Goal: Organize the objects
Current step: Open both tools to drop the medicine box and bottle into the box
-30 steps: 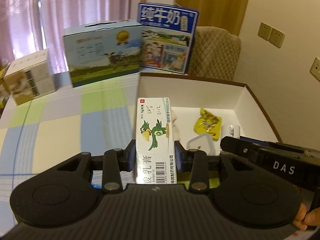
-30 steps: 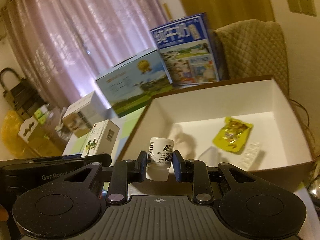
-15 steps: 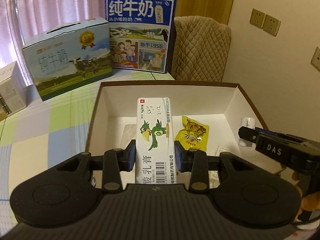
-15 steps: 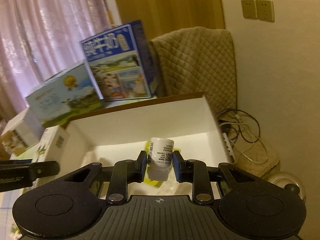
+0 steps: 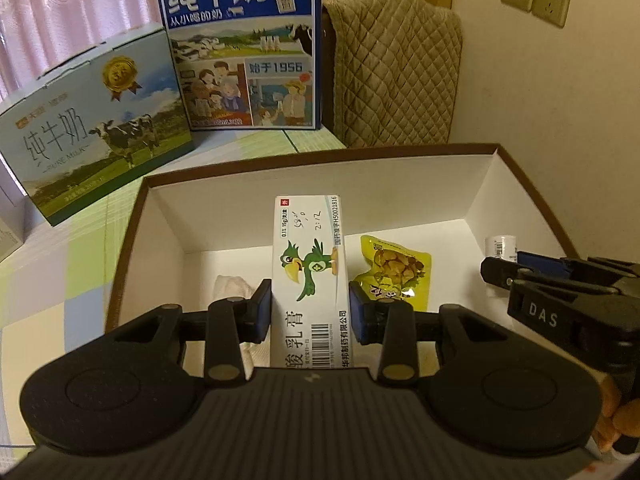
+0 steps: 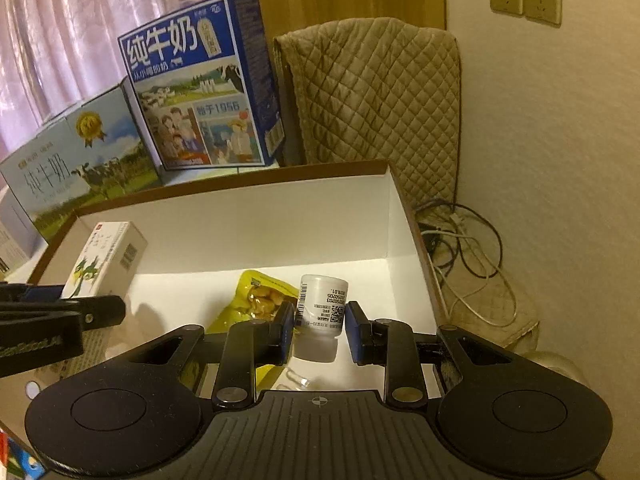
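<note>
My left gripper (image 5: 310, 312) is shut on a white ointment box (image 5: 308, 264) printed with a green parrot. It hangs over the open brown cardboard box (image 5: 320, 156) with white inner walls. My right gripper (image 6: 320, 332) is shut on a small white labelled bottle (image 6: 322, 308), held low inside the same cardboard box (image 6: 240, 180) near its right wall. A yellow snack packet (image 5: 396, 272) lies on the floor of that box, seen behind the bottle as the packet (image 6: 260, 296). Each gripper shows in the other's view: the right one (image 5: 560, 292), the left one (image 6: 60, 320).
Two milk cartons (image 5: 244, 48) (image 5: 92, 120) stand behind the box on the checked tablecloth. A chair with a quilted cover (image 5: 396, 72) is at the back right by the wall. Cables (image 6: 460, 240) lie on the floor to the right. A pale crumpled item (image 5: 232, 286) lies in the box.
Both grippers have moved forward and to the right, from beside the cardboard box to over its inside. Each keeps its hold; the bottle now hangs lower in the box.
</note>
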Motion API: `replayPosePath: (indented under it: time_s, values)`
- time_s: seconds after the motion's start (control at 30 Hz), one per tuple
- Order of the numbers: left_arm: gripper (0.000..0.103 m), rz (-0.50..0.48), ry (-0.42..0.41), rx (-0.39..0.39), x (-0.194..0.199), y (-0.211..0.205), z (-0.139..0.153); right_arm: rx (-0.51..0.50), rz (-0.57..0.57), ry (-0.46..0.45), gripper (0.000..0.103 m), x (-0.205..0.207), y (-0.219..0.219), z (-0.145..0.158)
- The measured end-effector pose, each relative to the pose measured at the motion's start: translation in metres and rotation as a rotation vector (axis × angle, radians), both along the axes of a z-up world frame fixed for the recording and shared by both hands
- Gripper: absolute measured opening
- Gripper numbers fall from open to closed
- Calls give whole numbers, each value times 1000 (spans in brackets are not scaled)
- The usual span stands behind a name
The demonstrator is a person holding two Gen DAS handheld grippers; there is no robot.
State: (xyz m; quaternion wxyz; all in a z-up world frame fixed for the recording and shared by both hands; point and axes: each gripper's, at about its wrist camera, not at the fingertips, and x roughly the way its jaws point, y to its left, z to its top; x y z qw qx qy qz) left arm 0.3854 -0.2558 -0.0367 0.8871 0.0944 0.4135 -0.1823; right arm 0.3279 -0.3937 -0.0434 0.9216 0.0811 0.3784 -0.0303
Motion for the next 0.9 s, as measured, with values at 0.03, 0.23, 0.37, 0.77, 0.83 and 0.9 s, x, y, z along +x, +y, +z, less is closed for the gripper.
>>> replayPosePath:
  time_s: [0.03,0.23,0.37,0.77,0.83,0.9]
  values:
    - [34,2,4,3,3,-1,-2,-2,1,3,24,2,0,-1]
    - [34,19,12,18,19,-7,-15,-12,-1,1,25,9,1,-4]
    - [34,35,9,15,28,-7,-19,-21,5,3,25,10,2,-5]
    - [54,48,27,42,27,8,-24,42,-22,-49,26,8,-5,0]
    - [60,48,27,40,26,10,-23,93,-29,-66,32,7,-10,3]
    - [63,49,26,40,25,11,-23,139,-26,-84,38,6,-13,6]
